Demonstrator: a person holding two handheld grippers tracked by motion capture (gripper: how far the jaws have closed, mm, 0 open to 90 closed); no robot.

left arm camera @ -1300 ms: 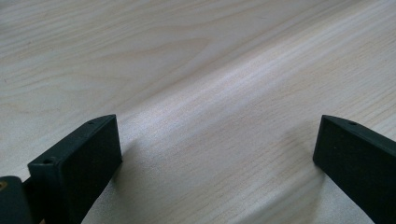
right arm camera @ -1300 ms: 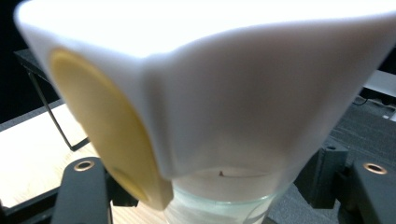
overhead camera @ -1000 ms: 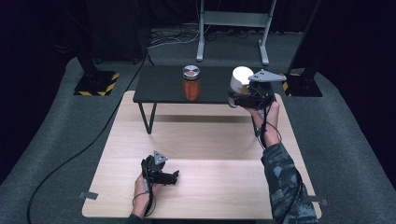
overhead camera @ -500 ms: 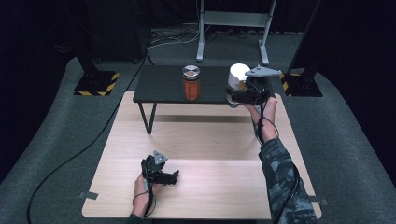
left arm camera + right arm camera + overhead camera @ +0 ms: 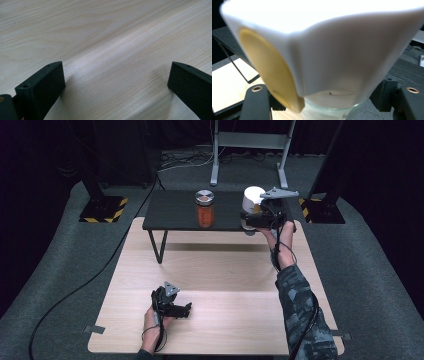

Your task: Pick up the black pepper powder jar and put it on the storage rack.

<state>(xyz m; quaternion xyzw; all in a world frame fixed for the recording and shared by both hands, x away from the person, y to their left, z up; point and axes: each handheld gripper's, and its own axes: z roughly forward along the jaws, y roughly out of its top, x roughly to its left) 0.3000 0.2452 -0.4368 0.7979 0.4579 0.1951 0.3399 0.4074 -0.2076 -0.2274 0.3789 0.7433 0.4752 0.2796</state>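
No writing can be read on any item. The right tongs point(image 5: 248, 218) are closed on a white-capped glass jar point(image 5: 252, 200), held between their jaws at the right end of the black desk point(image 5: 170, 217). An orange jar point(image 5: 204, 209) stands well to their left. The left tongs point(image 5: 186, 310) rest wide open and empty on the wooden desk point(image 5: 225, 270).
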